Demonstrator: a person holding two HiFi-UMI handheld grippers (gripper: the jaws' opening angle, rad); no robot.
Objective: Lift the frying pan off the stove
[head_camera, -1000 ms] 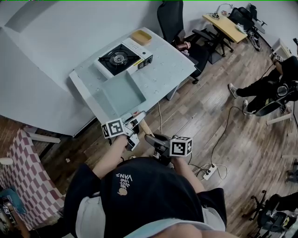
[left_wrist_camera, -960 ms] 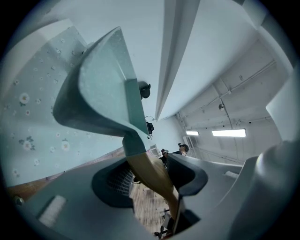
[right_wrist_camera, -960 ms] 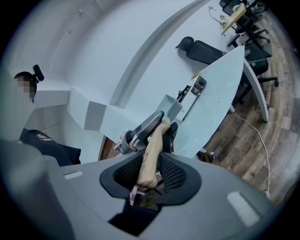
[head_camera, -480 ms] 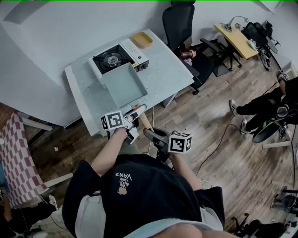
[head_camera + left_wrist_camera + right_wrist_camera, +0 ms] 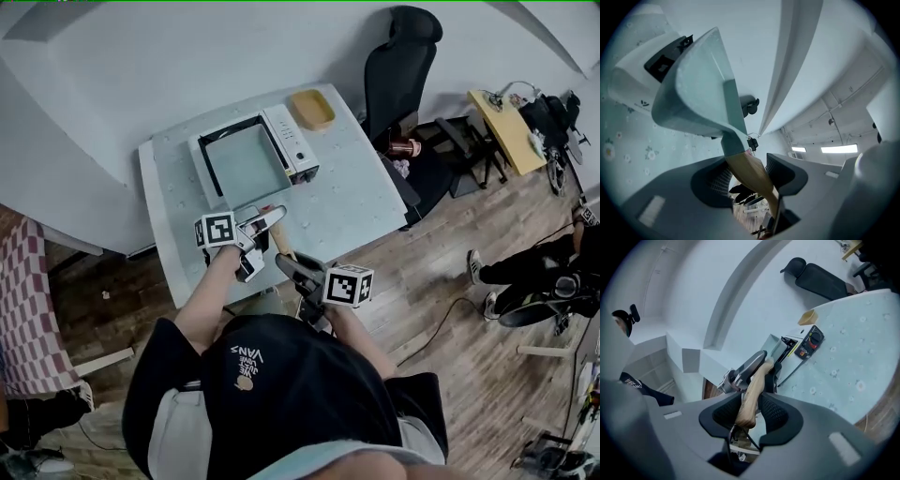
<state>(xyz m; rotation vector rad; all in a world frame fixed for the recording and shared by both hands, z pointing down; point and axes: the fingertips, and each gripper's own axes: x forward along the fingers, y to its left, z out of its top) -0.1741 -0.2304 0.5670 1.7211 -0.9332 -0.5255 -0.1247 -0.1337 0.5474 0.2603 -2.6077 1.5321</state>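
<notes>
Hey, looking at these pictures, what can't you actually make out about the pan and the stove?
- The stove burner: head view, covered by the frying pan.
- Whether the pan rests on the stove: head view looks down from above; left gripper view, pan's own wall blocks it.
- Print beside the knob: right gripper view, too small.
- The right gripper pads: head view, under the gripper's own body.

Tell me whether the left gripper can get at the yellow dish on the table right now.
Probably not: the left gripper is clamped on the wooden handle of the frying pan, and the yellow dish lies beyond the stove.
</notes>
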